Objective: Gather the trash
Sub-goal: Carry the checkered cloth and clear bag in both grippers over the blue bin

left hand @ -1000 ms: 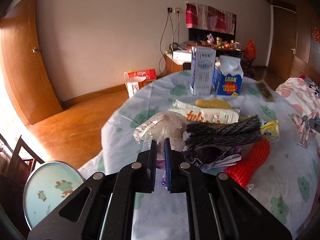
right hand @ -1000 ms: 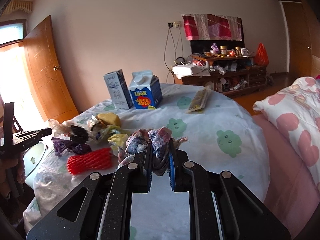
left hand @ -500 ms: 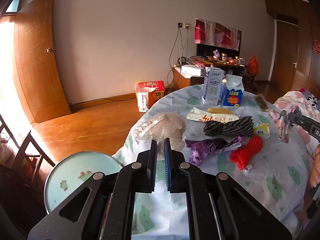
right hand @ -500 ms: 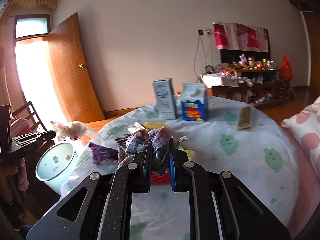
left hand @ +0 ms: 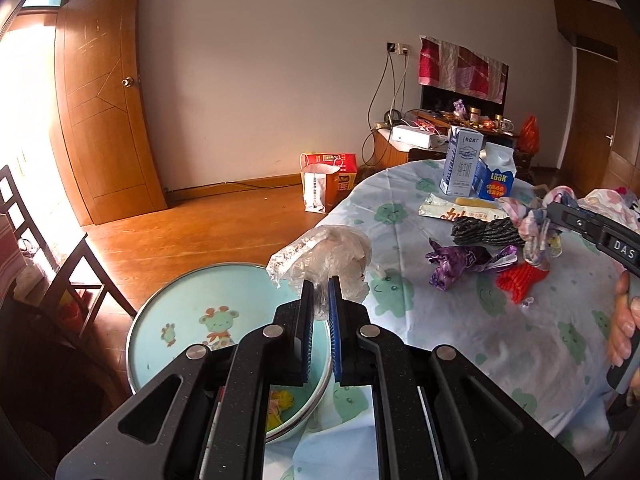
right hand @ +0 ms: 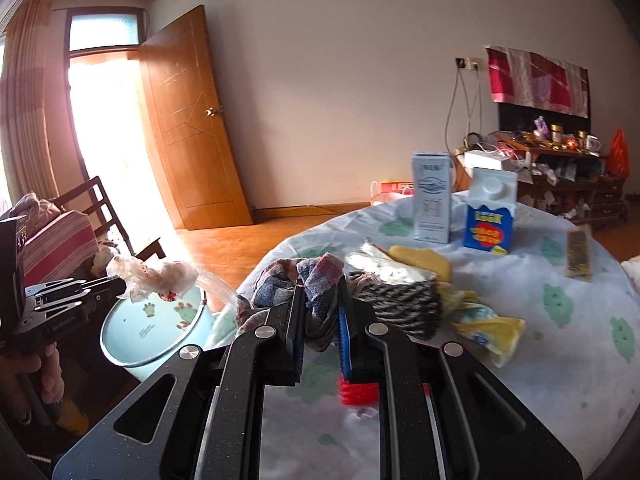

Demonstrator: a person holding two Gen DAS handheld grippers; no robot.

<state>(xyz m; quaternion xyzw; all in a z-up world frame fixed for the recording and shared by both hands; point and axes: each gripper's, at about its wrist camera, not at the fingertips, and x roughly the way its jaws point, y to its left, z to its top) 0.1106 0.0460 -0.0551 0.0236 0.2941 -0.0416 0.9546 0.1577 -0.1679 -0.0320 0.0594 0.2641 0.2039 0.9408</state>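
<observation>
- The left gripper [left hand: 320,292] is clamped on a crumpled clear plastic bag [left hand: 324,258], its two fingers nearly closed on the bag's lower edge.
- In the right wrist view the same bag [right hand: 154,276] hangs off the gripper's tips in the air, above the rim of the bin.
- The light blue bin [left hand: 176,328] with cartoon animal prints stands on the floor beside the table, just below the held bag; some yellow scraps lie in its bottom.
- The right gripper [right hand: 320,304] is clenched on a knotted rag [right hand: 308,280] of blue, red and white cloth, which bulges out above the fingers.
- From the left wrist view the rag [left hand: 532,224] hangs clear of the table [left hand: 540,320], over the litter.
- On the table's cloud-print cover, near the rag, lie a purple wrapper [left hand: 456,262], a red foam net [left hand: 520,278], a black-and-white coil of rope [left hand: 486,232] and a white snack packet [left hand: 452,212].
- A yellow wrapper [right hand: 488,328] lies just beside the rope on the right wrist side.
- Farther back stand a tall white carton [left hand: 462,166] and a blue carton [left hand: 496,176], close together and upright.
- A dark flat packet [right hand: 578,254] lies apart from the rest near the far edge.
- A paper bag [left hand: 320,190] stands on the wooden floor by the wall.
</observation>
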